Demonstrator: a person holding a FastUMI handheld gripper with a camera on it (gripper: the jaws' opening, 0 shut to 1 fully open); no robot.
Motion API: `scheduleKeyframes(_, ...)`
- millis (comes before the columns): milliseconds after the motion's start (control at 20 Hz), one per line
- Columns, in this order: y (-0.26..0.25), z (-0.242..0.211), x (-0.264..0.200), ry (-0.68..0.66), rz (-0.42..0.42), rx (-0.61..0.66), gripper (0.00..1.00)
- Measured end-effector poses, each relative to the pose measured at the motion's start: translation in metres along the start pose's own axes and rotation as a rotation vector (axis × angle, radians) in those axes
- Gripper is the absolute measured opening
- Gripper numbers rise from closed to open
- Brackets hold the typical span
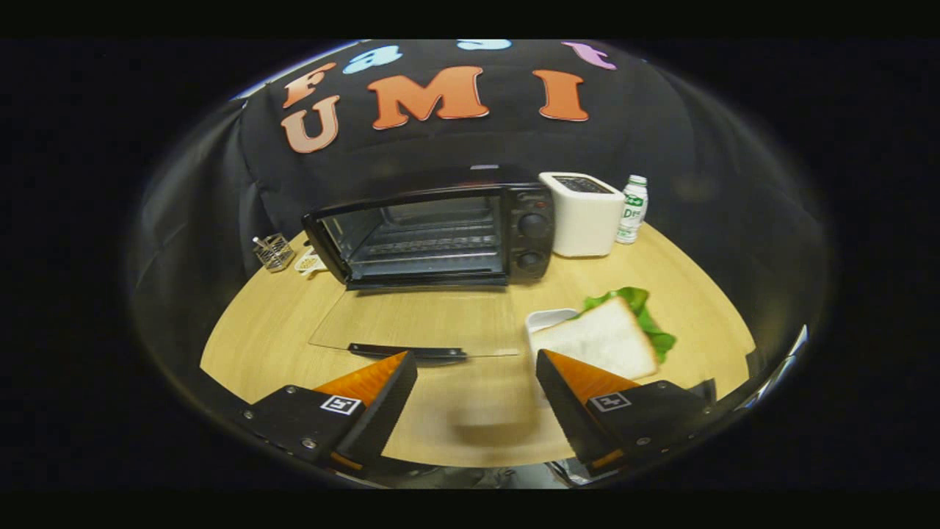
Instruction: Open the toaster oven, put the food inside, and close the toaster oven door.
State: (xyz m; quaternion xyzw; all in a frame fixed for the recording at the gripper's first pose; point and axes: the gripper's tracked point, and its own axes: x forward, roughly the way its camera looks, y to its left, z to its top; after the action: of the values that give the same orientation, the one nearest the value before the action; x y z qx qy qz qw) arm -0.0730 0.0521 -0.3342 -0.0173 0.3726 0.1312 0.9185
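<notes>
Here the gripper hovers above a round, light wooden table with its two fingers spread wide and nothing between them but bare tabletop. Beyond the fingers, toward the back of the table, stands a black toaster oven with its clear glass door swung fully down, lying flat over the wood; the door's dark bar handle sits just ahead of the left fingertip. Inside the open cavity a wire rack is visible, with no food on it. Two round black knobs are stacked on the oven's right-hand panel. The food, a slice of white sandwich bread resting on a green lettuce leaf, lies on a small white rectangular tray just ahead of the right finger and to the right of the lowered door; the finger appears close to the slice, but whether it touches cannot be told. Just beside the oven on its right stands a white box-shaped toaster, and next to that a small white plastic bottle with a green label. To the left of the oven, near the table's edge, sits a small wire basket, with a small white object between it and the oven.
</notes>
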Motion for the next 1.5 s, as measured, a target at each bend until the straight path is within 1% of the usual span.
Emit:
scheduleKeyframes(150,-0.046,0.006,-0.014,0.015,-0.003,0.026,0.97)
scheduleKeyframes(300,-0.089,0.007,-0.018,0.054,-0.008,0.050,0.97)
scheduleKeyframes(500,-0.124,0.009,-0.007,0.123,0.048,0.062,0.99)
scheduleKeyframes(600,-0.137,0.011,0.006,0.161,0.077,0.069,0.99)
scheduleKeyframes(800,-0.135,0.006,0.035,0.231,0.179,0.149,0.99)
scheduleKeyframes(950,-0.136,-0.001,0.051,0.302,0.219,0.148,0.97)
scheduleKeyframes(1000,-0.133,-0.003,0.054,0.328,0.241,0.153,0.90)
scheduleKeyframes(1100,-0.127,-0.006,0.060,0.367,0.286,0.159,0.85)
scheduleKeyframes(1150,-0.125,-0.008,0.063,0.388,0.295,0.152,0.83)
scheduleKeyframes(1200,-0.122,-0.011,0.063,0.410,0.309,0.149,0.76)
scheduleKeyframes(1250,-0.117,-0.011,0.065,0.421,0.323,0.151,0.71)
scheduleKeyframes(1300,-0.117,-0.009,0.064,0.423,0.331,0.159,0.62)
scheduleKeyframes(1450,-0.107,0.003,0.058,0.414,0.368,0.216,0.47)
scheduleKeyframes(1500,-0.106,0.005,0.057,0.408,0.362,0.218,0.39)
